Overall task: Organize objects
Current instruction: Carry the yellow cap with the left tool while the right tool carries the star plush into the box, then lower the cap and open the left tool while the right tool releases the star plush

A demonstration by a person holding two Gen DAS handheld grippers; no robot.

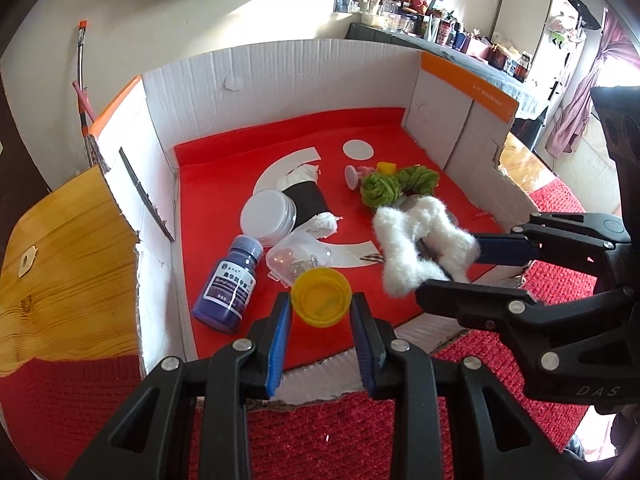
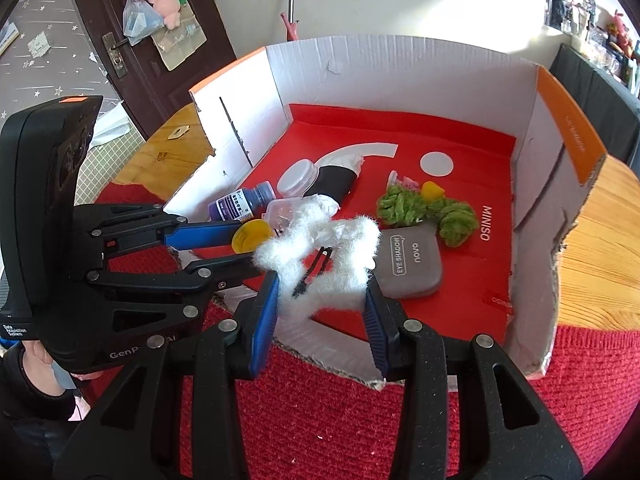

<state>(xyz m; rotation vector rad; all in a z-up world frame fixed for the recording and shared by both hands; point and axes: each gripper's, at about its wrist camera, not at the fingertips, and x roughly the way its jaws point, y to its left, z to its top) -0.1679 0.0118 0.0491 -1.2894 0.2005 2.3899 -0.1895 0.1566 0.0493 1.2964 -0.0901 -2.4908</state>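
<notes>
My left gripper (image 1: 320, 299) is shut on a yellow cap (image 1: 321, 300), held just above the near edge of an open cardboard box (image 1: 280, 80) with a red floor. My right gripper (image 2: 321, 283) is shut on a white fluffy hair clip (image 2: 320, 248), whose black clasp shows between the pads. In the left wrist view the right gripper (image 1: 449, 267) comes in from the right with the fluffy clip (image 1: 404, 248). In the right wrist view the left gripper (image 2: 243, 250) enters from the left with the yellow cap (image 2: 250, 236). Both items hang over the box's near part.
In the box lie a purple bottle (image 1: 226, 284), a white-lidded jar (image 1: 266, 216), a clear plastic case (image 1: 298, 258), a black-and-white roll (image 1: 310, 200), green yarn pieces (image 1: 396, 186) and a grey eye-shadow case (image 2: 410, 268). The box stands on a red mat (image 1: 340, 432) on a wooden table (image 1: 60, 260).
</notes>
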